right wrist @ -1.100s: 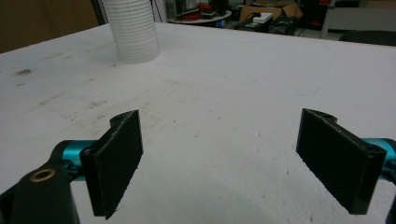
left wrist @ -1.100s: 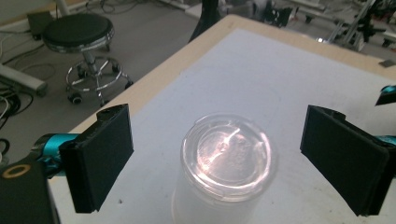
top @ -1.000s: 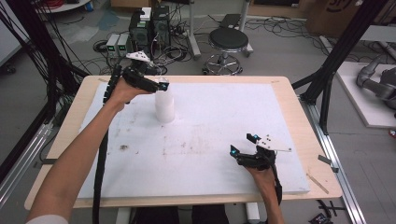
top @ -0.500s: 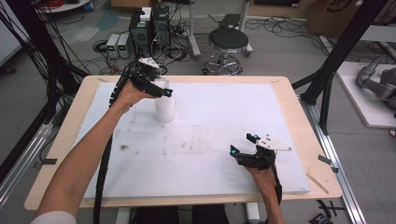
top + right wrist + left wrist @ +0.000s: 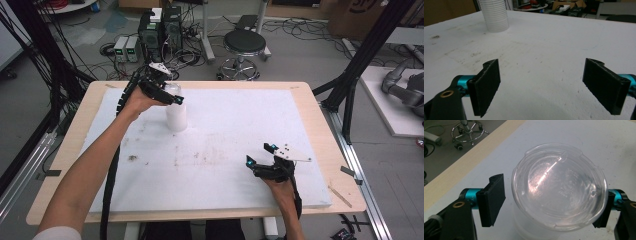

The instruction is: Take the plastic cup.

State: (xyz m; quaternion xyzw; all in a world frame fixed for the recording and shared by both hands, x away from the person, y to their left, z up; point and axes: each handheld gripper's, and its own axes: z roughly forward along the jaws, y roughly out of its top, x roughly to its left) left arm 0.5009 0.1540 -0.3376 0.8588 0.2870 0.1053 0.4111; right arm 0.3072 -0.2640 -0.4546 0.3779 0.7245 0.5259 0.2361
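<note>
A white ribbed cup stands upright on the white mat, left of centre toward the far edge. A clear round plastic lid sits on its top. My left gripper reaches over the cup from the left, and its jaws have just been closing with the lid between them. In the left gripper view the right pad touches the lid's rim while the left pad stands a small gap away. My right gripper rests low on the mat at the front right, open with nothing between its pads. The cup is far ahead of it.
The mat covers a wooden table whose bare edge runs around it. Beyond the far edge are a stool and electronics boxes on the floor. Black frame posts stand at the right. Faint stains mark the mat's middle.
The left gripper has tipped down over the cup's top, and its jaws have narrowed around the lid. The right gripper has stayed put.
</note>
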